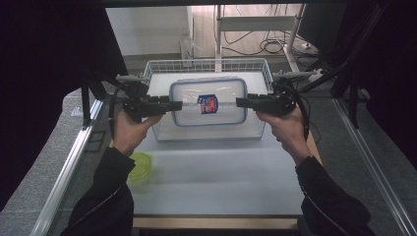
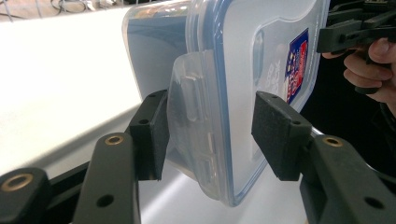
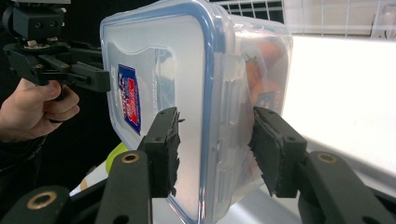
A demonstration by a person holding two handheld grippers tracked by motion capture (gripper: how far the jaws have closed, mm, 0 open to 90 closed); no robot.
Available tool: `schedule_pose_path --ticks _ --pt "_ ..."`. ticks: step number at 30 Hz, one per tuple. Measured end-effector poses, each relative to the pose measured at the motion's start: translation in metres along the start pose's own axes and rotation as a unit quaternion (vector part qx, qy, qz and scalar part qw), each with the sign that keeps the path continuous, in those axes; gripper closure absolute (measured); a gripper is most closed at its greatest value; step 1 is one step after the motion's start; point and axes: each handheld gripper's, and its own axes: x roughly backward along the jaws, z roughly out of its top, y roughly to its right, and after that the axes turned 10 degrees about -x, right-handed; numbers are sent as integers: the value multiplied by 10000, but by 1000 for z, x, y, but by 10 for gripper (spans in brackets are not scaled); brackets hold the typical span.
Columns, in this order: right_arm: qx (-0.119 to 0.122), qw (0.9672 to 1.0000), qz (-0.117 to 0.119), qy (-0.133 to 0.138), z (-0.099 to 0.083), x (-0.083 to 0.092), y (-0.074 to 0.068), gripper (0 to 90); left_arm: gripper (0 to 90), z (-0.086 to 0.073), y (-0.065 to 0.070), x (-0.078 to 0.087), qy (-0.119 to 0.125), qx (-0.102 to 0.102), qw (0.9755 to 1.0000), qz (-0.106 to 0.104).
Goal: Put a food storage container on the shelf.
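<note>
A clear plastic container (image 1: 209, 91) with a blue-rimmed lid and a red-and-blue label (image 1: 208, 104) hangs level over a white wire basket (image 1: 206, 64). My left gripper (image 1: 177, 104) is shut on its left end and my right gripper (image 1: 240, 102) on its right end. In the left gripper view the left gripper (image 2: 210, 135) clamps the container (image 2: 224, 70) across the lid and a side clip. In the right gripper view the right gripper (image 3: 217, 149) pinches the container (image 3: 187, 70) between lid and body. Something orange is dimly visible inside the container.
The basket stands at the back of the white table (image 1: 216, 172). A round yellow-green lid (image 1: 140, 164) lies near the table's left edge by my left forearm. Metal rails run along both sides, and cables and a stand sit behind the basket.
</note>
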Motion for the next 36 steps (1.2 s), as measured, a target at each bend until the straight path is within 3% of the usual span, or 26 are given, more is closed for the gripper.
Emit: schedule_pose_path --ticks 6,16,25,28,32,36 --pt "-51 10000 16 51 19 -4 4 527 475 20 -12 -1 -28 -22 10000 24" --pt "-161 9998 -21 128 44 -15 22 525 458 44 -34 -17 -183 18 9998 111" --pt "-377 9992 -26 144 50 -29 40 520 456 42 -49 -29 -240 180 9995 130" --pt "-482 9987 18 147 50 -32 45 518 458 40 -50 -30 -153 218 9995 140" --pt "-562 9983 24 150 49 -34 49 510 452 40 -51 -31 -112 133 9997 194" --pt "-422 9990 -40 155 49 -35 48 495 411 37 -49 -35 -78 -64 9994 333"
